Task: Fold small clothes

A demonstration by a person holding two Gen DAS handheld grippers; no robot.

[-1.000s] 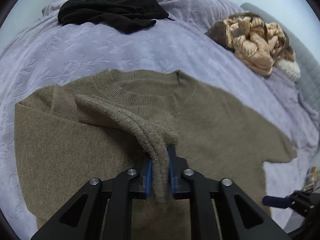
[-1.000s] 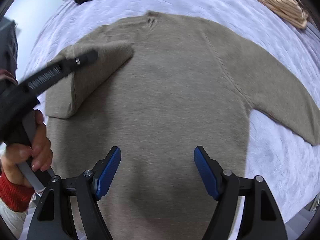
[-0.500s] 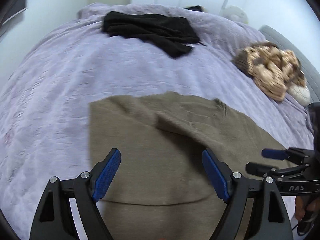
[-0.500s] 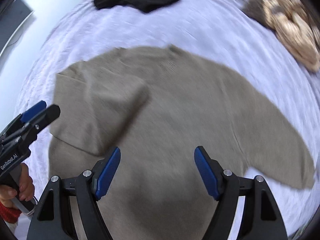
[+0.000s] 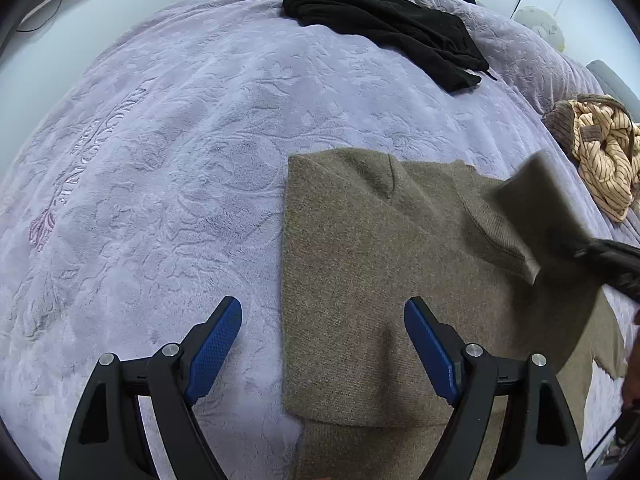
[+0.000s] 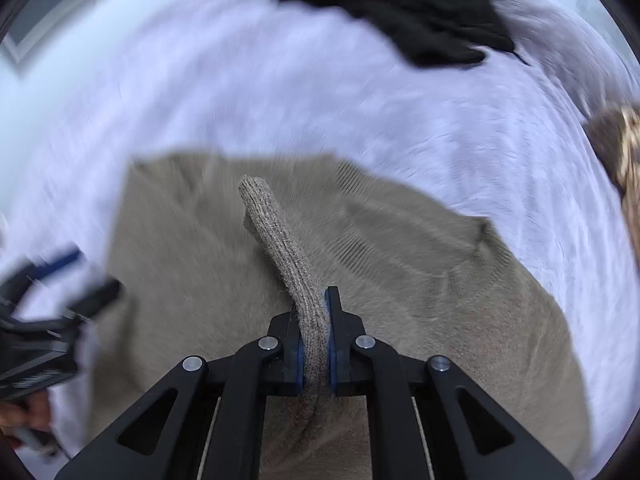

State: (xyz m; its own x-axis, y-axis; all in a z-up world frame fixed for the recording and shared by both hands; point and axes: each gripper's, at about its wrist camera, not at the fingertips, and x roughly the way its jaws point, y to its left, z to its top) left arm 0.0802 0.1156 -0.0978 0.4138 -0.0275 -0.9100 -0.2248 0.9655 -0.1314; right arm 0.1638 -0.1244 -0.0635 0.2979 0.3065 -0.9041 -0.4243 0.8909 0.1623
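An olive-brown knit sweater lies on a lilac bedspread, its left sleeve folded in over the body. My left gripper hovers open over the sweater's left edge, nothing between its blue pads. In the right wrist view my right gripper is shut on the sweater's right sleeve, whose ribbed cuff sticks out past the fingertips above the sweater body. From the left wrist view that lifted sleeve hangs from the right gripper's black frame at the right edge.
A black garment lies crumpled at the far side of the bed. A tan striped garment is bunched at the right. A hand holds the left gripper's handle at the lower left of the right wrist view.
My left gripper let go of the left sleeve, which now lies folded on the body, and drifted left. My right gripper shut on the right sleeve and lifted it over the sweater.
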